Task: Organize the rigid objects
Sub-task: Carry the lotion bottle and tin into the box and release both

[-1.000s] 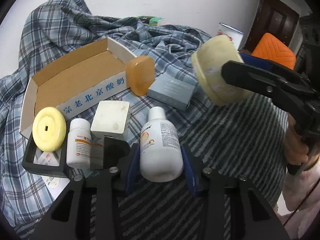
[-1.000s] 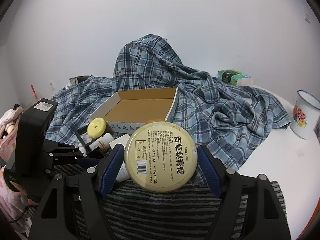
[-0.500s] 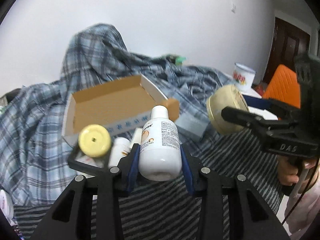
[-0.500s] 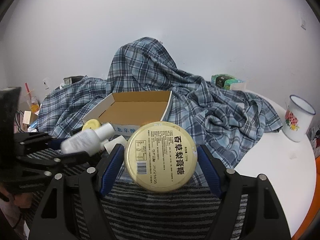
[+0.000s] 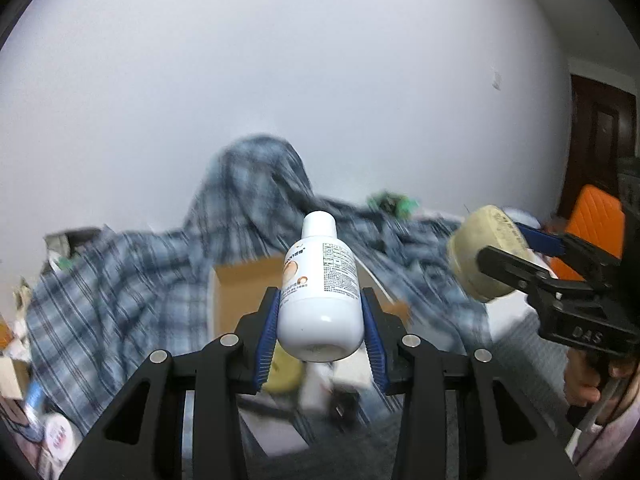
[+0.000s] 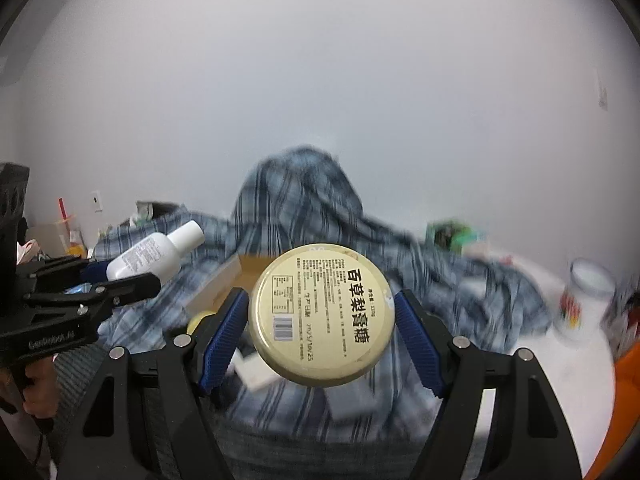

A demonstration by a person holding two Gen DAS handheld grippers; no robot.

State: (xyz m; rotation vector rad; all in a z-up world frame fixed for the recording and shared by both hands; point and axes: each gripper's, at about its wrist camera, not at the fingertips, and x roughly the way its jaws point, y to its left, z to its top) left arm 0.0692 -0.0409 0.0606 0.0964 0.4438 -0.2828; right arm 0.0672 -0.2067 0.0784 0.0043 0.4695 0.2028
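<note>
My left gripper (image 5: 320, 322) is shut on a white plastic bottle (image 5: 321, 292), cap pointing away, held in the air above the table. My right gripper (image 6: 320, 320) is shut on a round cream tin (image 6: 322, 314) with black print on its flat face. In the left wrist view that tin (image 5: 486, 254) and the right gripper (image 5: 516, 256) hang at the right. The right wrist view shows the bottle (image 6: 154, 254) in the left gripper (image 6: 120, 276) at the left. An open cardboard box (image 5: 240, 292) lies behind the bottle on the plaid cloth. A yellow round thing (image 5: 282, 372) and pale boxes lie blurred below.
A blue plaid shirt (image 6: 300, 208) is heaped over the table against the white wall. A white enamel mug (image 6: 586, 300) stands at the right, a green pack (image 6: 450, 234) behind the cloth. An orange chair (image 5: 592, 232) and a dark door (image 5: 600, 132) are at far right.
Both grippers have risen with their loads and tilted up, so more wall shows. The left one lifted the bottle off the striped cloth, away from the objects beside it.
</note>
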